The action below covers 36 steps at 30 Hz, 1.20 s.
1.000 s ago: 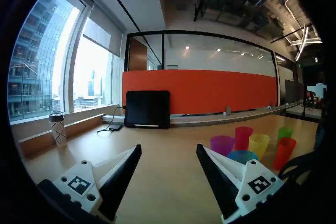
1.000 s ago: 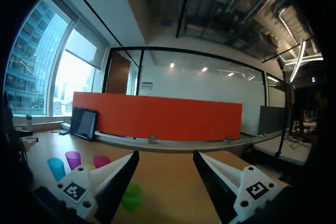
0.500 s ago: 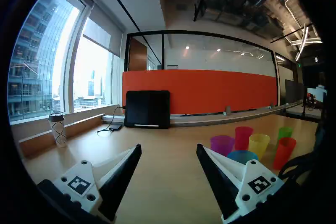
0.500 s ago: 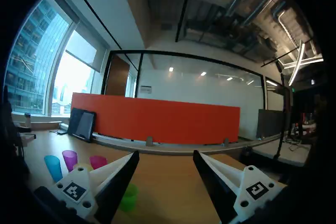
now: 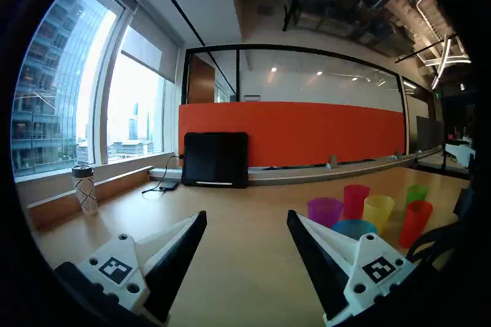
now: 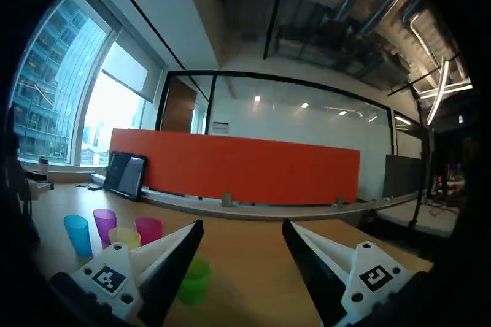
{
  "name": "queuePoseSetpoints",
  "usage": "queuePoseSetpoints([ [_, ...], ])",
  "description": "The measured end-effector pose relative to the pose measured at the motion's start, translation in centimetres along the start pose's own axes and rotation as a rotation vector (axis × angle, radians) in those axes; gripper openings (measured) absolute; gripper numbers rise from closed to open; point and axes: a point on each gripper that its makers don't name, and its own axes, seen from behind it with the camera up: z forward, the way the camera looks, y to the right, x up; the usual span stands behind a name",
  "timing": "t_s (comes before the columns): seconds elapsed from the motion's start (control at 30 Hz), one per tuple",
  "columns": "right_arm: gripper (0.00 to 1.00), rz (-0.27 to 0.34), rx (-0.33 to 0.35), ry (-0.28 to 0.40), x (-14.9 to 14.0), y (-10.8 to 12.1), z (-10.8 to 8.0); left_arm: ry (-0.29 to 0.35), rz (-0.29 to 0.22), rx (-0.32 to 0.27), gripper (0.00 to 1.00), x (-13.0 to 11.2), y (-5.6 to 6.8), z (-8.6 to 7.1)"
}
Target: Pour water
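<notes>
Both stand empty, fingers apart: left gripper [image 5: 245, 216], right gripper [image 6: 241, 226]. The coloured cups [image 5: 378, 211] cluster on the worktop [image 5: 245, 265], right of the left gripper. Advised: choose an outer cup, approach level, and grip mid-body without nudging its neighbours.
</notes>
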Motion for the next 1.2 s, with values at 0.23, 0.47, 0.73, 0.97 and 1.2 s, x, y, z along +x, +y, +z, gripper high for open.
queuePoseSetpoints([
  [0.23, 0.99, 0.025, -0.001, -0.030, -1.9, 0.4, 0.4, 0.000, 0.000, 0.000, 0.97, 0.0, 0.0, 0.0],
  [0.47, 0.99, 0.063, -0.024, -0.051, -3.4, 1.8, 0.6, 0.000, 0.000, 0.000, 0.97, -0.1, 0.0, 0.0],
  [0.73, 0.99, 0.081, -0.030, -0.075, -4.6, 2.4, 0.6, 0.000, 0.000, 0.000, 0.97, -0.1, 0.0, 0.0],
  [0.97, 0.99, 0.077, -0.027, -0.088, -5.3, 2.4, 0.7, 0.000, 0.000, 0.000, 0.97, 0.0, 0.0, 0.0],
  [1.2, 0.99, 0.086, -0.024, -0.099, -5.8, 2.6, 0.5, 0.000, 0.000, 0.000, 0.97, -0.1, 0.0, 0.0],
])
